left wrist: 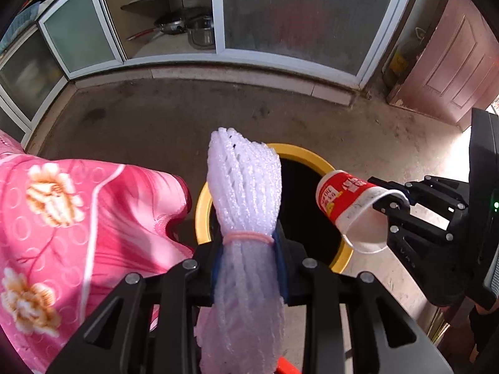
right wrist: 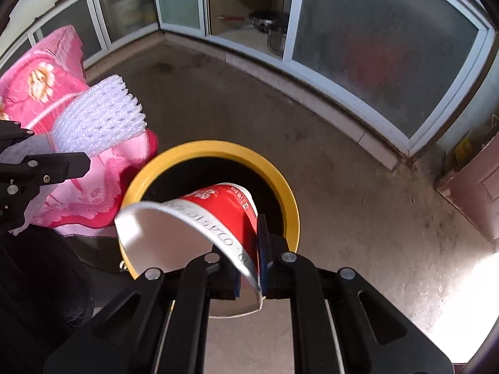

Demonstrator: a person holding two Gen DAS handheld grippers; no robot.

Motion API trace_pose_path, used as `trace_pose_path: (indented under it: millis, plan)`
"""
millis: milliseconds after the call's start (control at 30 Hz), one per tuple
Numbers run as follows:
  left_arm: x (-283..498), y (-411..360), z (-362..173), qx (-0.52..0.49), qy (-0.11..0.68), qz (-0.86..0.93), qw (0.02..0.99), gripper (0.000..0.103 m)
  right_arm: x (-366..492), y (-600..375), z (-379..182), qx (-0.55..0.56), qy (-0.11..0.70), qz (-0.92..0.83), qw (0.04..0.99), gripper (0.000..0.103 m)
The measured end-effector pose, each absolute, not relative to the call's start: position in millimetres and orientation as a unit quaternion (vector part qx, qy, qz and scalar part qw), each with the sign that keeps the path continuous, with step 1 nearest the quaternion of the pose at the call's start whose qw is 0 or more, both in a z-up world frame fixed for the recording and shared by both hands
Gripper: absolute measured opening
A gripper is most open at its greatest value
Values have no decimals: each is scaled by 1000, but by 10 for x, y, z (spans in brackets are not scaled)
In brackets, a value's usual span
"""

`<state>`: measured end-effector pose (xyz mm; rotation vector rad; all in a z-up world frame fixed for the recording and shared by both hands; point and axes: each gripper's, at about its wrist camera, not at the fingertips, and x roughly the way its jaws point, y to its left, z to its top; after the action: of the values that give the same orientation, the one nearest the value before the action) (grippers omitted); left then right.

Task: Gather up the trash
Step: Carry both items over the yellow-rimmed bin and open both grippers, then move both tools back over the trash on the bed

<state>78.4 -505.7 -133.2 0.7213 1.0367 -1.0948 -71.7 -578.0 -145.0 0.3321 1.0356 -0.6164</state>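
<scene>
My left gripper (left wrist: 249, 246) is shut on a white foam net bundle (left wrist: 244, 193) tied with a pink band, held over the near left rim of a yellow-rimmed bin (left wrist: 312, 154). My right gripper (right wrist: 249, 249) is shut on the rim of a red and white paper cup (right wrist: 218, 215), tilted on its side above the bin's dark opening (right wrist: 224, 168). In the left wrist view the cup (left wrist: 346, 201) and the right gripper (left wrist: 389, 199) hang over the bin's right side. In the right wrist view the foam net (right wrist: 103, 121) and the left gripper (right wrist: 62, 162) are at left.
A pink flowered cloth (left wrist: 62, 218) lies left of the bin, touching it. Bare concrete floor (left wrist: 187, 118) runs to a low cabinet with sliding frosted glass doors (left wrist: 296, 15); pots (left wrist: 199, 31) sit in its open part. A reddish door (left wrist: 452, 62) stands at right.
</scene>
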Motion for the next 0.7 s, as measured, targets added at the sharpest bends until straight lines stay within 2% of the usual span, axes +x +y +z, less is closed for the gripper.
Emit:
trace_pose_path:
  millis: [100, 133, 167, 200, 233, 267, 300, 400, 500, 700]
  plan:
    - [790, -5081, -1367, 321, 463, -487, 668, 26, -661, -5787, -1453, 149, 489, -288, 810, 8]
    - [794, -5094, -1383, 323, 462, -486, 668, 33, -644, -5797, -1463, 149, 491, -286, 809, 10]
    - [799, -5073, -1380, 325, 462, -483, 669, 38, -626, -5807, -1494, 147, 504, -284, 802, 23]
    - [809, -5056, -1377, 330, 459, -475, 675, 54, -627, -5811, -1513, 146, 510, -285, 798, 39]
    - [831, -5013, -1349, 330, 453, -467, 684, 73, -648, -5830, -1506, 150, 505, -290, 799, 71]
    - [841, -5000, -1330, 325, 450, -465, 690, 79, -689, -5851, -1482, 155, 497, -298, 800, 76]
    - [856, -4976, -1301, 315, 450, -466, 693, 83, -720, -5867, -1467, 162, 495, -304, 798, 75]
    - [914, -4937, -1224, 290, 461, -471, 694, 84, -797, -5918, -1441, 169, 497, -315, 791, 75]
    - [896, -4905, -1142, 285, 447, -473, 703, 91, -902, -5922, -1370, 160, 494, -330, 788, 75]
    - [862, -4688, -715, 221, 430, -498, 720, 92, -1100, -5886, -986, 145, 457, -362, 799, 75]
